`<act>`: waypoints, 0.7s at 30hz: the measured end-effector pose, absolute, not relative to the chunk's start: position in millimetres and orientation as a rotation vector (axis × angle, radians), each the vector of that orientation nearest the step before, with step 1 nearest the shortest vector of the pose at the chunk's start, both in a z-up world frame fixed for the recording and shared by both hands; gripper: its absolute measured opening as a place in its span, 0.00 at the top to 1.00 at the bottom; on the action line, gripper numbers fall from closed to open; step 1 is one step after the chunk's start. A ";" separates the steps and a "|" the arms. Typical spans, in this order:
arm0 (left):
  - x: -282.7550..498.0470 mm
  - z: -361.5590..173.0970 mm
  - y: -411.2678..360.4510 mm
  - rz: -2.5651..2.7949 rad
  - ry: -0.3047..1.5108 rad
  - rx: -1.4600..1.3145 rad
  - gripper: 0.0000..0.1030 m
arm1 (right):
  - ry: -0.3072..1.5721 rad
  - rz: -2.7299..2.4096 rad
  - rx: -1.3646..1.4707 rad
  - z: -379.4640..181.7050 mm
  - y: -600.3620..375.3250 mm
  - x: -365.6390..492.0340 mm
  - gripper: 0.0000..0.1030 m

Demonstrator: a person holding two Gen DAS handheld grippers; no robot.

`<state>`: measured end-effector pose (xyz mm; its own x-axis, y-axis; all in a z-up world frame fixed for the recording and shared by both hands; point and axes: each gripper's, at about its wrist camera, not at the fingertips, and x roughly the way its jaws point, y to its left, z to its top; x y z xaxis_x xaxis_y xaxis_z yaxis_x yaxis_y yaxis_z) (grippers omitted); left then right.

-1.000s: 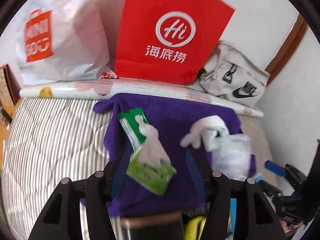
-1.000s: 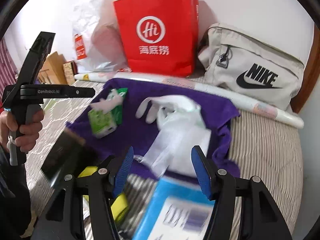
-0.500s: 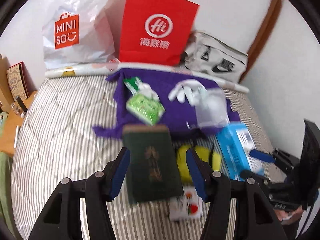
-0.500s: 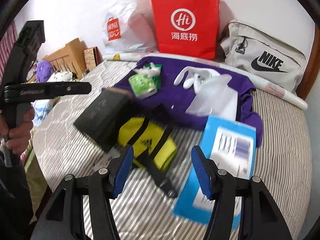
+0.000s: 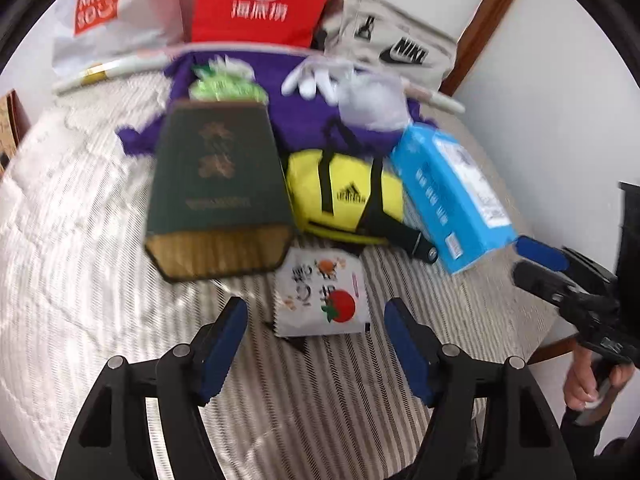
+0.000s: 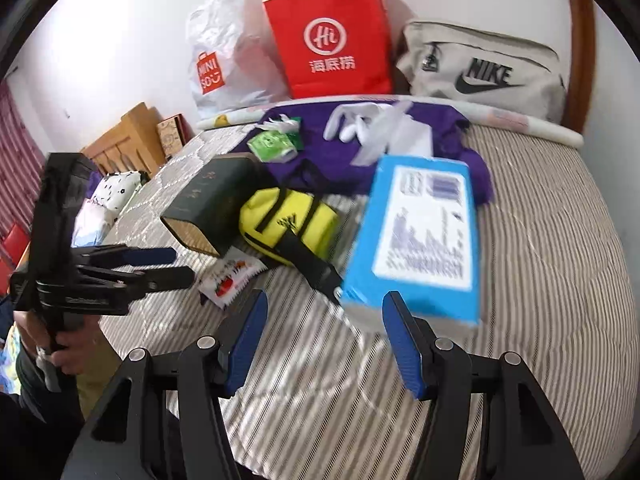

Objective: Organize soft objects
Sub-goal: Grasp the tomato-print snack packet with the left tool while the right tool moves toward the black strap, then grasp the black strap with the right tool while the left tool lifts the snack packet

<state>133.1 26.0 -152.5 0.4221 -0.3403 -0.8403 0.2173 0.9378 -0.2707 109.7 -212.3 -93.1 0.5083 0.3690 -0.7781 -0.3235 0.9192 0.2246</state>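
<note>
On the striped bed lie a purple cloth (image 5: 304, 120), a green tissue pack (image 5: 226, 88), white gloves (image 5: 316, 80) and a clear plastic bag (image 5: 372, 104). Nearer sit a yellow Adidas pouch (image 5: 348, 192), a blue box (image 5: 452, 196), a dark green box (image 5: 218, 176) and a white snack packet (image 5: 320, 292). My left gripper (image 5: 315, 308) hovers just short of the snack packet, jaws opening, nothing pressed between them. My right gripper (image 6: 325, 300) stands open over bare bedding, in front of the blue box (image 6: 420, 236) and the pouch strap (image 6: 312, 264).
A red paper bag (image 6: 332, 40), a white Miniso bag (image 6: 224, 52) and a grey Nike bag (image 6: 480, 68) lean on the far wall behind a rolled sheet (image 6: 532, 124). A wooden frame (image 6: 128, 136) stands left. Each hand-held gripper shows in the other's view.
Both views have drawn back from the purple cloth toward the near side of the bed, bringing the green box, yellow pouch, blue box and snack packet into sight. My left jaws stand wider.
</note>
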 end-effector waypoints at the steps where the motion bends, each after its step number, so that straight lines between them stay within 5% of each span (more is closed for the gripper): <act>1: 134.2 -157.5 22.6 -0.347 1.090 -0.124 0.33 | 0.944 0.411 0.049 -93.6 -214.2 105.4 0.42; 15: 141.7 -175.9 -12.2 -0.251 1.033 0.037 0.32 | 0.962 0.414 0.048 -110.8 -219.1 88.9 0.42; 21: 137.2 -175.0 -18.8 -0.241 1.001 0.109 0.56 | 0.965 0.419 0.034 -111.9 -214.5 87.0 0.42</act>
<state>137.2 -18.8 -175.0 0.5154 -0.1499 -0.8438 0.2497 0.9681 -0.0194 87.0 -214.5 -111.9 0.4958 0.3607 -0.7899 -0.3305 0.9196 0.2125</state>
